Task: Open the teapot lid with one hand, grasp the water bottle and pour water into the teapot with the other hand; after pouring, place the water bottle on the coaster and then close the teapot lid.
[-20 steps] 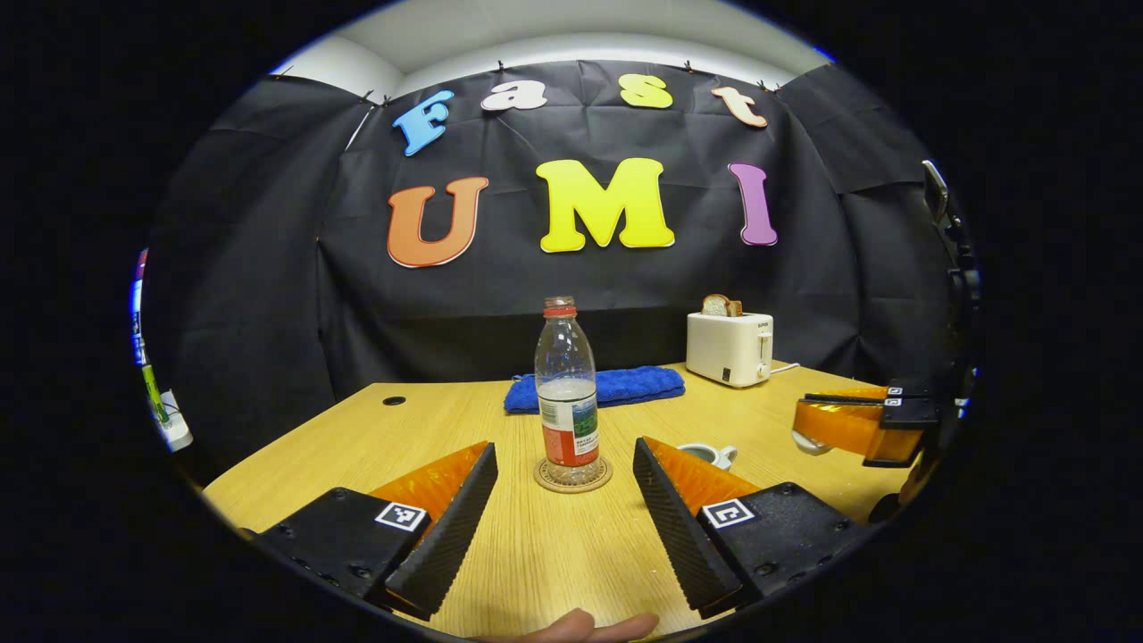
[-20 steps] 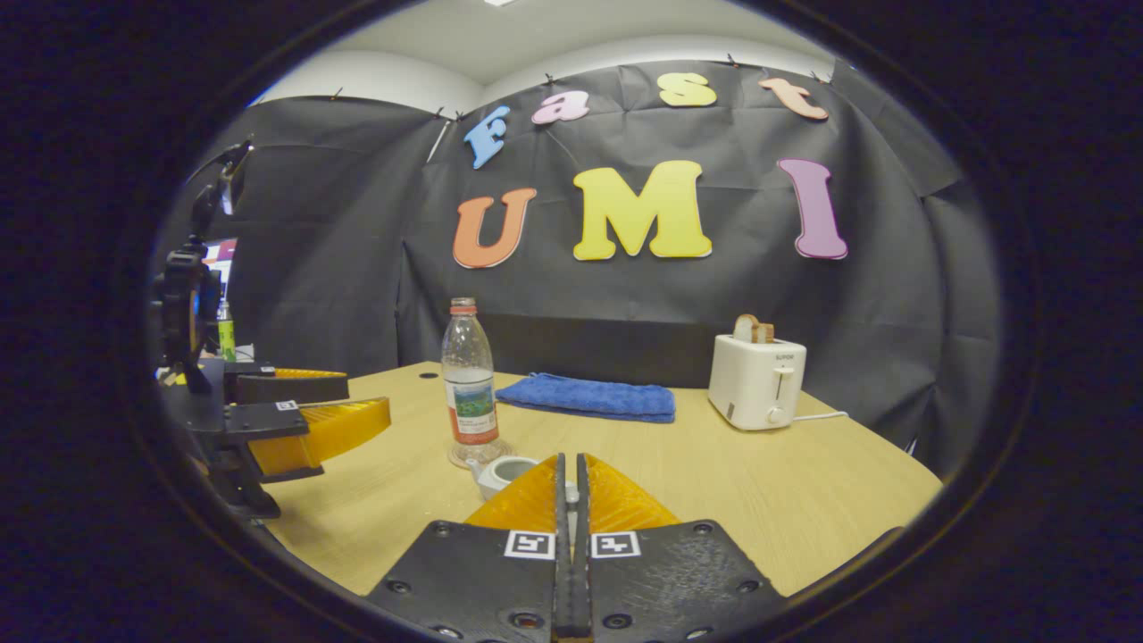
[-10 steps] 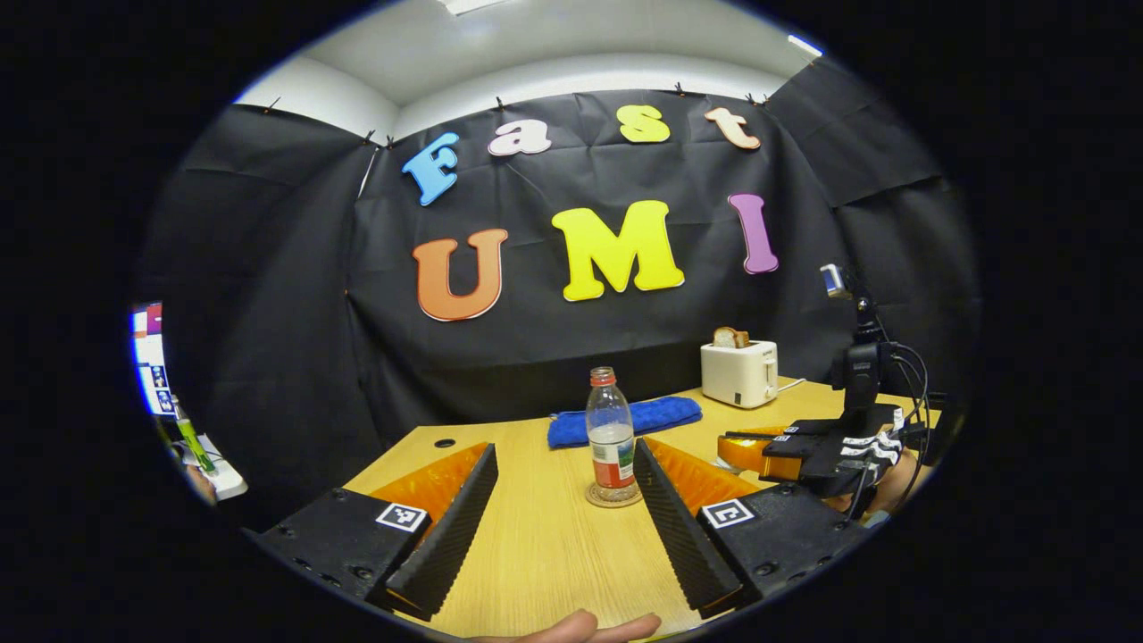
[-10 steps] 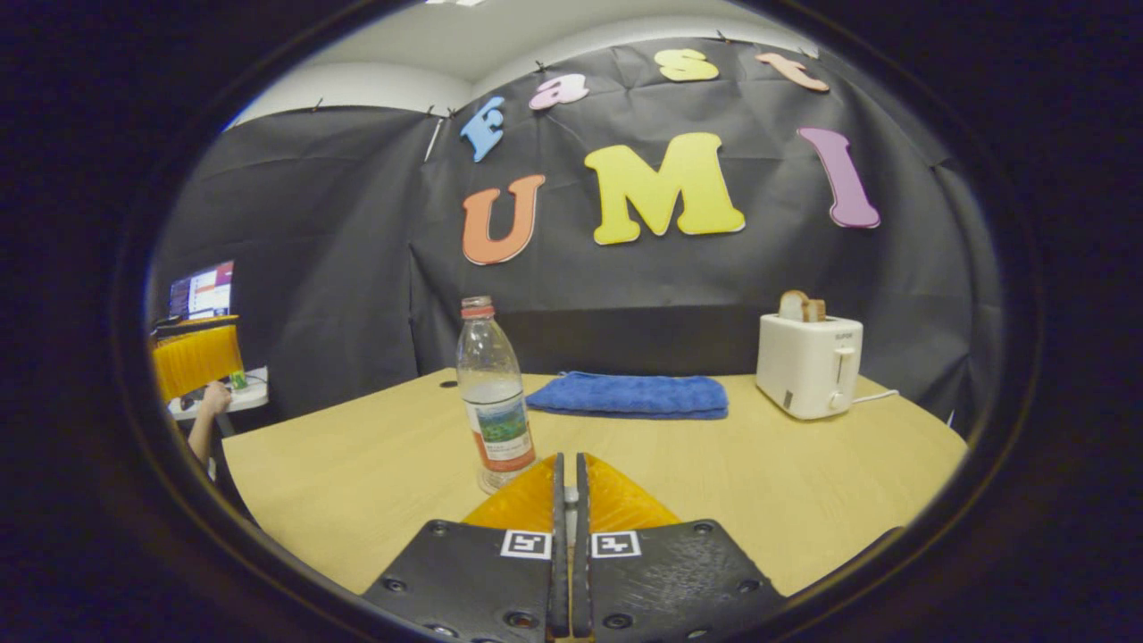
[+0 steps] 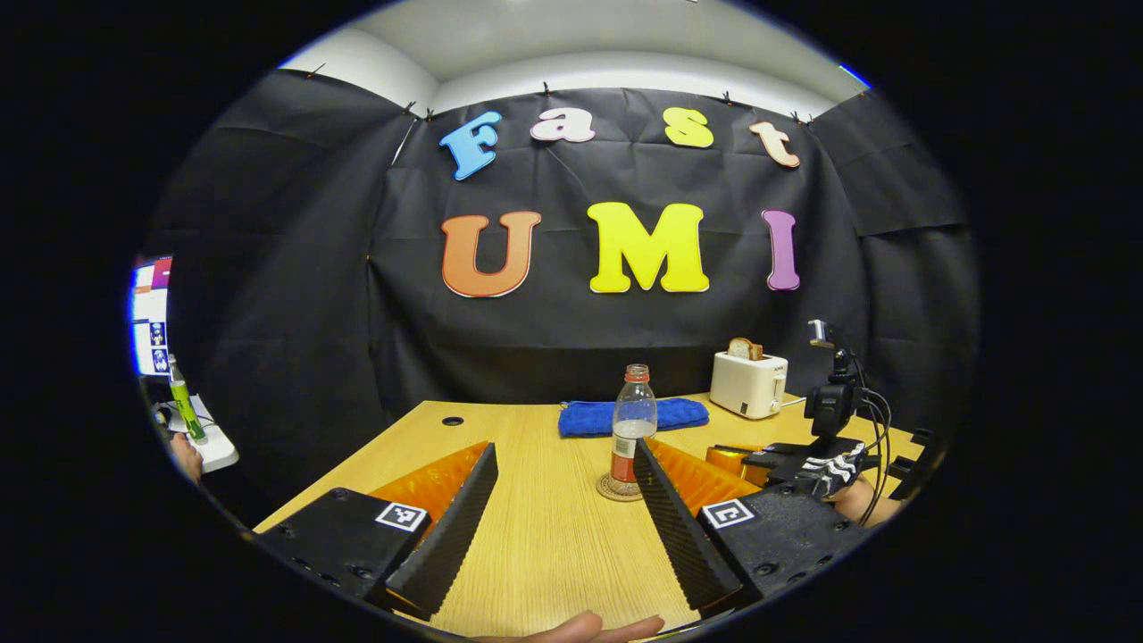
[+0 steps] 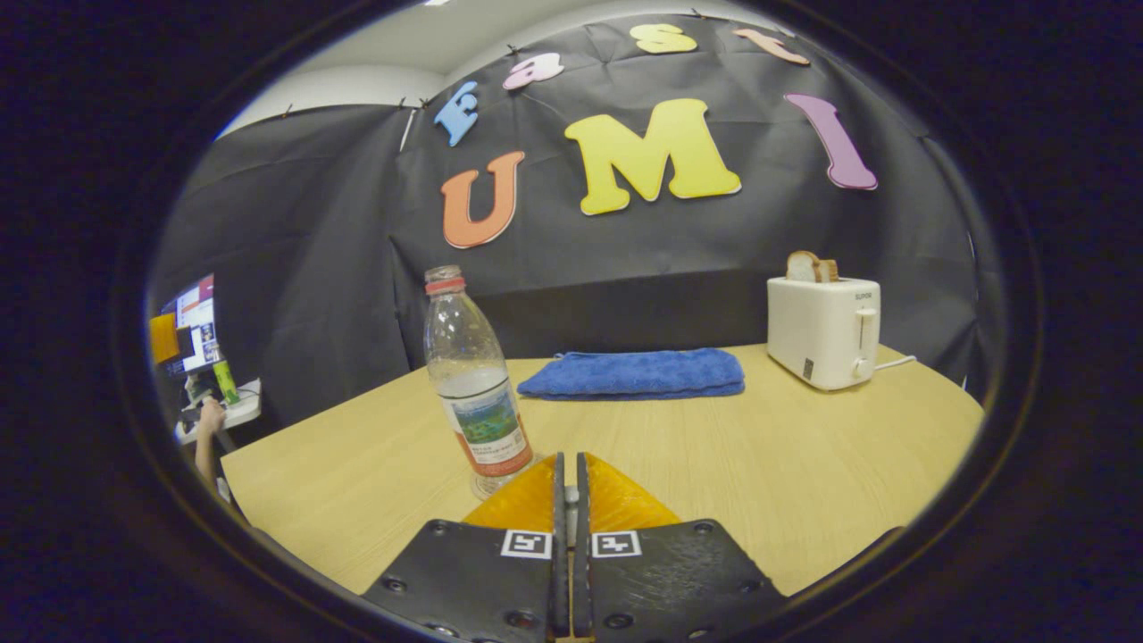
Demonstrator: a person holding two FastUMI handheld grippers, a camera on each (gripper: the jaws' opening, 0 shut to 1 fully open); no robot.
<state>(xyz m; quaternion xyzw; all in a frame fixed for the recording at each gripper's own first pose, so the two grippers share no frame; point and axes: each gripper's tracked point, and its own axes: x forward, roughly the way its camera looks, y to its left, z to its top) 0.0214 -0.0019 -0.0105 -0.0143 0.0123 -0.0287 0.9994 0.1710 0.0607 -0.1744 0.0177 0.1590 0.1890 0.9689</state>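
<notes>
Left gripper view: wood table, bottle on coaster, towel, toaster; left gripper spread; right gripper clenched, possibly on something small.

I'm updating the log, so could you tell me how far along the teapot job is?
Done, it seems: the water bottle stands on the coaster, and the left hand-held gripper is open, clear of it. In hand: the right hand-held gripper is pinched on a small pale piece, probably the lid. Left: closing the teapot, hidden behind that gripper.
</notes>
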